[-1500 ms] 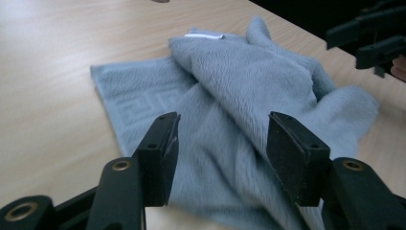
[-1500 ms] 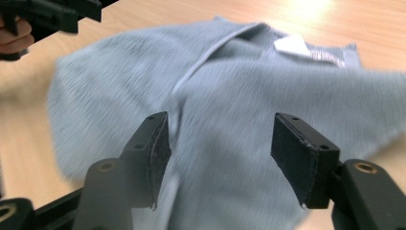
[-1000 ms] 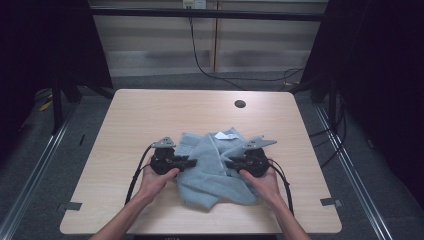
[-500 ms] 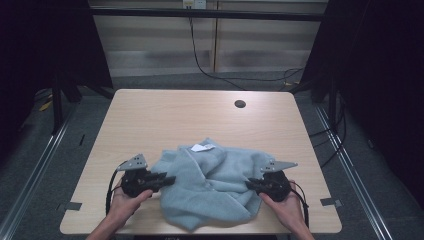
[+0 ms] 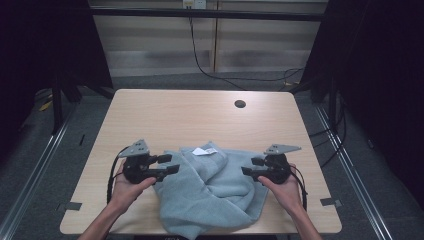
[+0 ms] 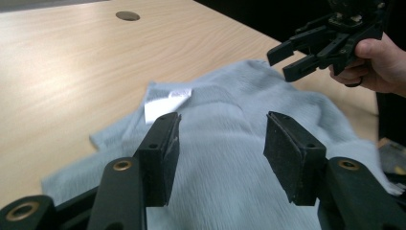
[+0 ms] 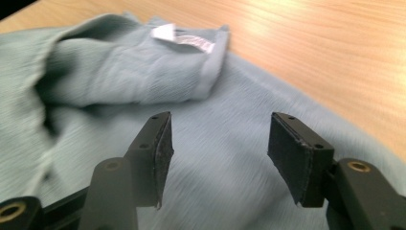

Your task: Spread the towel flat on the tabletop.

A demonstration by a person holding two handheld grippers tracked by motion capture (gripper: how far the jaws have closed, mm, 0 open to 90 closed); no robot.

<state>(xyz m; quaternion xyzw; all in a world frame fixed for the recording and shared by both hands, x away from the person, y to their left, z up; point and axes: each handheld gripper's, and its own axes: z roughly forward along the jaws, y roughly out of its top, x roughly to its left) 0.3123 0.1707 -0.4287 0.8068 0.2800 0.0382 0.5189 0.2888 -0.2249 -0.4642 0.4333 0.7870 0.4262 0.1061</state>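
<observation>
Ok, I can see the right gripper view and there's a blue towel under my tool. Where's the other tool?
Observer: The left tool is at the towel's left side. Its jaws have just been opening and grip nothing.
Operator: Is the towel in the middle of the table?
Observer: No, it reaches the table's front edge.
Operator: Anything else on there?
Observer: A round hole near the far edge.

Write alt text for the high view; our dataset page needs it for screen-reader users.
A rumpled pale blue-grey towel with a small white label lies at the near edge of a light wooden table. A person's hands hold the black left gripper and right gripper open beside it, jaws just opened, gripping nothing.
</observation>
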